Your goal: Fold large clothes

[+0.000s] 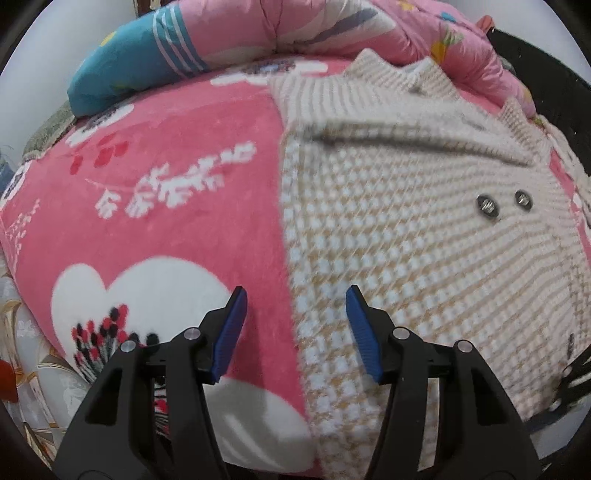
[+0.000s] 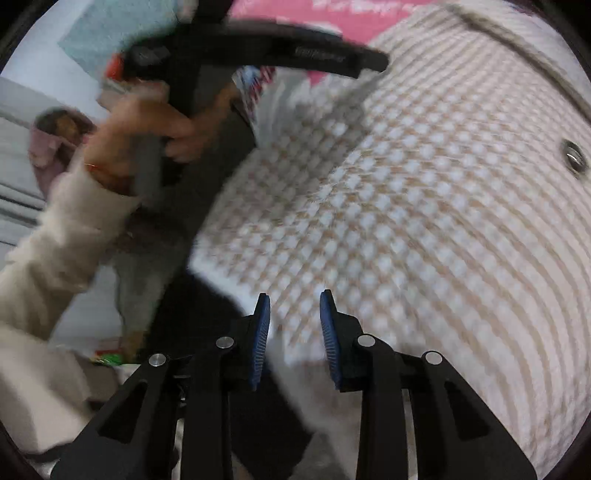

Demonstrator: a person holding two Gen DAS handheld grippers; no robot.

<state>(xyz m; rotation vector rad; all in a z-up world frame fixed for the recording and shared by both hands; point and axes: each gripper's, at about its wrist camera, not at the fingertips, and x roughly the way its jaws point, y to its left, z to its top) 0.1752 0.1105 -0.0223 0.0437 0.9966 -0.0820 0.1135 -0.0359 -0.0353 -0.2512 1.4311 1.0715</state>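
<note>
A cream and tan knitted sweater (image 1: 406, 221) lies flat on a pink flowered blanket (image 1: 166, 184), with two metal buttons (image 1: 487, 207) on its right part. My left gripper (image 1: 295, 299) hovers open over the sweater's left edge, nothing pressed between its blue pads. In the right wrist view the sweater (image 2: 406, 221) fills the right side, blurred. My right gripper (image 2: 294, 302) stands open at the sweater's lower left corner; the cloth's edge shows between the jaws and the pads do not press on it.
A rolled pink and teal quilt (image 1: 295, 29) lies along the far edge of the bed. A person's hand (image 2: 147, 133) in a cream sleeve (image 2: 55, 240) holds the other gripper's black body (image 2: 295, 48). The floor lies to the left.
</note>
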